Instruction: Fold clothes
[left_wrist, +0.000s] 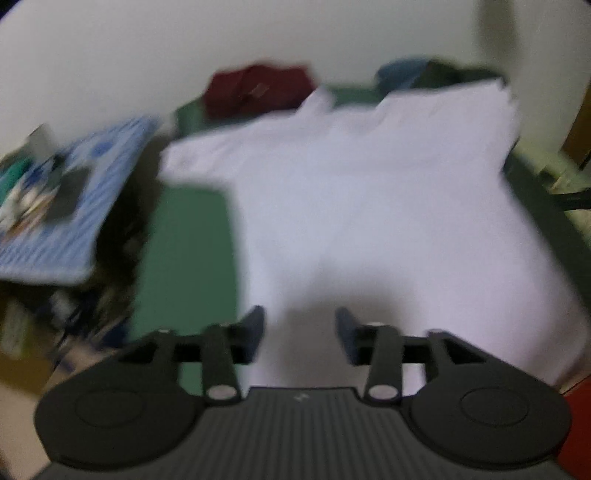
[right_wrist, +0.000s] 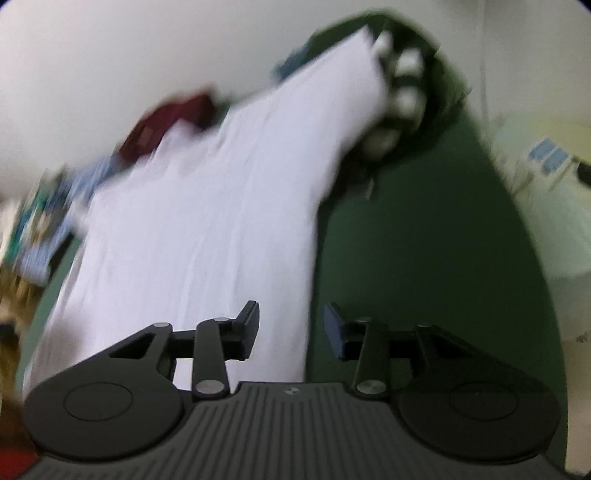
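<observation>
A white T-shirt (left_wrist: 369, 192) lies spread flat on a green table surface (left_wrist: 184, 251), its sleeves towards the far wall. My left gripper (left_wrist: 300, 325) hovers over the shirt's near hem, open, with nothing between its fingers. The same white shirt (right_wrist: 207, 221) fills the left half of the right wrist view. My right gripper (right_wrist: 291, 321) stands open above the shirt's right side edge, one finger over cloth, the other over the green surface (right_wrist: 424, 240). Both views are blurred.
A dark red garment (left_wrist: 255, 92) and a blue and dark green pile (left_wrist: 417, 72) lie at the table's far edge by the wall. A dark garment with white patches (right_wrist: 406, 85) sits past the shirt's far right corner. A blue patterned board (left_wrist: 62, 206) stands left.
</observation>
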